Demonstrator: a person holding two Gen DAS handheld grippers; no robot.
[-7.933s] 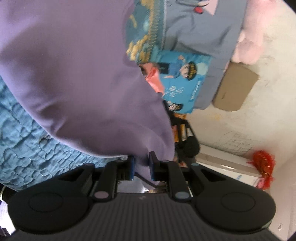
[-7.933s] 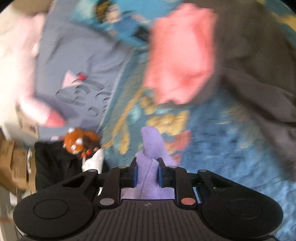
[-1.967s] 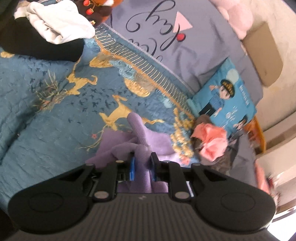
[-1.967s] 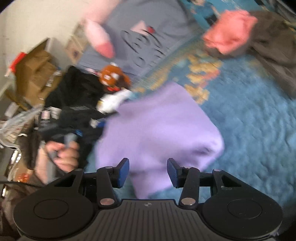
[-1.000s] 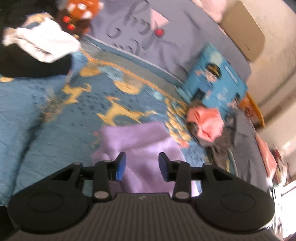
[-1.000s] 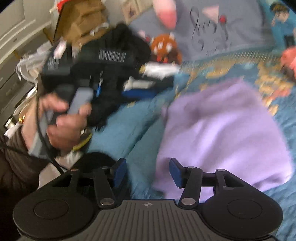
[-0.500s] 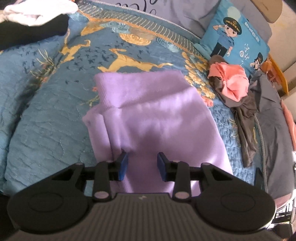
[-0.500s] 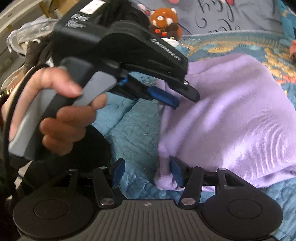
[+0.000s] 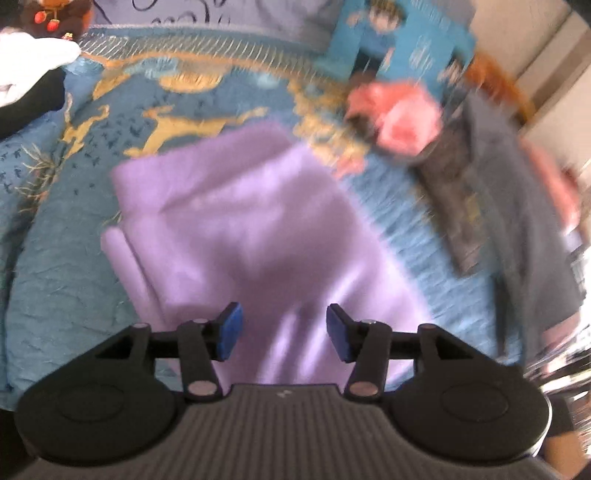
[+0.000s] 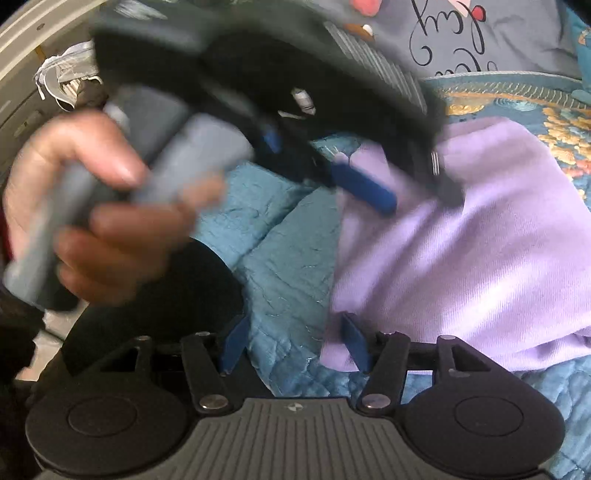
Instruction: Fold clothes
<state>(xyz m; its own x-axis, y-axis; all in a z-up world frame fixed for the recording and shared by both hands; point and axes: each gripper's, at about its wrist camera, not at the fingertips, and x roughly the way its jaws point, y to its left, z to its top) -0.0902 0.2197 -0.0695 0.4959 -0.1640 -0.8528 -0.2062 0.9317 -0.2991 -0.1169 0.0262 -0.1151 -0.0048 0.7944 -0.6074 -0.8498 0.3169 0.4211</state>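
A folded purple garment [image 9: 240,221] lies on the blue quilt [image 9: 55,258]. My left gripper [image 9: 282,326] hovers over its near part, pointing steeply down. Its jaws are opening, and the cloth lies below the blue pads, not pinched. In the right wrist view the garment [image 10: 480,240] fills the right side. A hand [image 10: 92,192] holds the left gripper [image 10: 406,192] above the garment's left edge, blurred. My right gripper [image 10: 293,341] is open, low over the quilt at the garment's near left corner. Its right finger [image 10: 352,341] is beside the hem, and nothing is gripped.
A pink garment [image 9: 399,114] and dark grey clothes [image 9: 480,206] lie to the right of the purple one. A blue cartoon cushion [image 9: 399,33] is behind them. Black and white clothes [image 9: 29,74] sit at the far left. A grey pillow with script [image 10: 480,29] lies at the back.
The left gripper's jaws have spread wider and it has dropped lower over the purple garment. In the right wrist view it has swung rightward over the cloth. The right gripper has hardly moved.
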